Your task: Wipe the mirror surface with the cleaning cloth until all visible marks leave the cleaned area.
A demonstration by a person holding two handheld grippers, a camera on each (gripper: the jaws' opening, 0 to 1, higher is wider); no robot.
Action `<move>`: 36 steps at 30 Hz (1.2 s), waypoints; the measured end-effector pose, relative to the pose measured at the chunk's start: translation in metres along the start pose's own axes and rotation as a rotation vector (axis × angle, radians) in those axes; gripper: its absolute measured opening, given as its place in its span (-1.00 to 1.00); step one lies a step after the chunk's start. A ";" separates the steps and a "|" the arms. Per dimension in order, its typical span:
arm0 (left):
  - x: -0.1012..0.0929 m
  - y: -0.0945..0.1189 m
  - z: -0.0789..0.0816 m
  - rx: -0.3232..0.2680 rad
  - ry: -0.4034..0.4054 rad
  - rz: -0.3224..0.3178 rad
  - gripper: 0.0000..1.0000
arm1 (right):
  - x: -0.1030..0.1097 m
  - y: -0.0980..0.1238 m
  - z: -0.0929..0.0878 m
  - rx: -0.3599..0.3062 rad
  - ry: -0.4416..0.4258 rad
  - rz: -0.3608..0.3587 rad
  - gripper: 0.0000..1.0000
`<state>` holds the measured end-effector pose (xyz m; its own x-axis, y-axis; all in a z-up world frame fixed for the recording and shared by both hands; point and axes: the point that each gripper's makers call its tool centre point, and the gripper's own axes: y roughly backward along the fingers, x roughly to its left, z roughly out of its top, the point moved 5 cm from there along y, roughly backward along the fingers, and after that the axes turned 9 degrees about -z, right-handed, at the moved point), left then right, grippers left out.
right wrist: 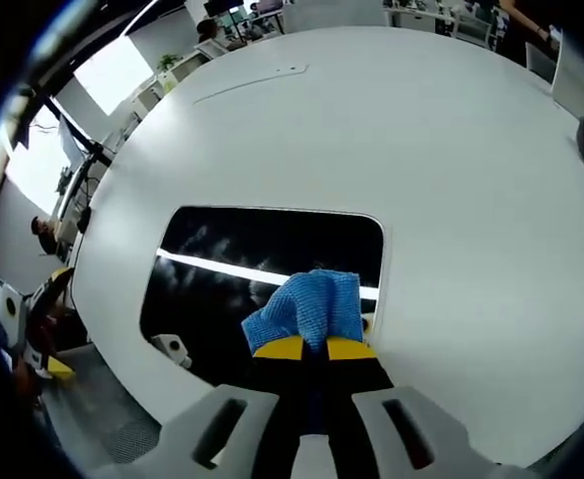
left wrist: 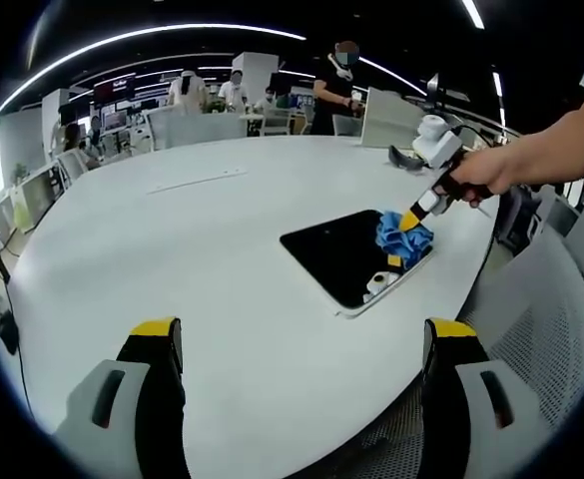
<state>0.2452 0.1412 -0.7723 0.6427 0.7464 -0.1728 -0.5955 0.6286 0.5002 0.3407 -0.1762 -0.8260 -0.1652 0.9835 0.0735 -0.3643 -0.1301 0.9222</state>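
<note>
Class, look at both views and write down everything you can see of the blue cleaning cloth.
The cleaning cloth is bright blue with a fine woven, microfibre-like texture. It is bunched into a crumpled wad, not spread flat. The right gripper has its yellow-tipped fingers shut on it. The cloth is pressed down on the dark, reflective mirror, near one of its edges. The mirror lies flat on the white table. In the left gripper view the cloth sits at the mirror's far corner.
</note>
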 end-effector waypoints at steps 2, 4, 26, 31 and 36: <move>0.000 0.000 0.000 0.002 0.003 0.000 0.98 | -0.001 0.001 -0.002 0.000 -0.007 0.006 -1.00; 0.000 0.000 0.000 0.001 0.000 0.000 0.98 | -0.001 0.002 -0.004 0.000 -0.013 0.011 -1.00; -0.001 -0.001 -0.001 0.008 0.008 -0.003 0.98 | -0.002 0.014 -0.031 -0.010 -0.089 0.032 -1.00; -0.001 -0.001 -0.001 0.007 0.011 -0.003 0.98 | -0.001 0.013 -0.029 -0.002 -0.058 0.019 -0.99; 0.000 -0.001 -0.001 0.005 0.013 -0.003 0.98 | 0.000 0.013 -0.029 0.006 -0.066 0.010 -0.99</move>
<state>0.2453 0.1407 -0.7731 0.6379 0.7474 -0.1856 -0.5913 0.6298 0.5037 0.3093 -0.1816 -0.8246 -0.1075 0.9884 0.1075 -0.3570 -0.1393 0.9236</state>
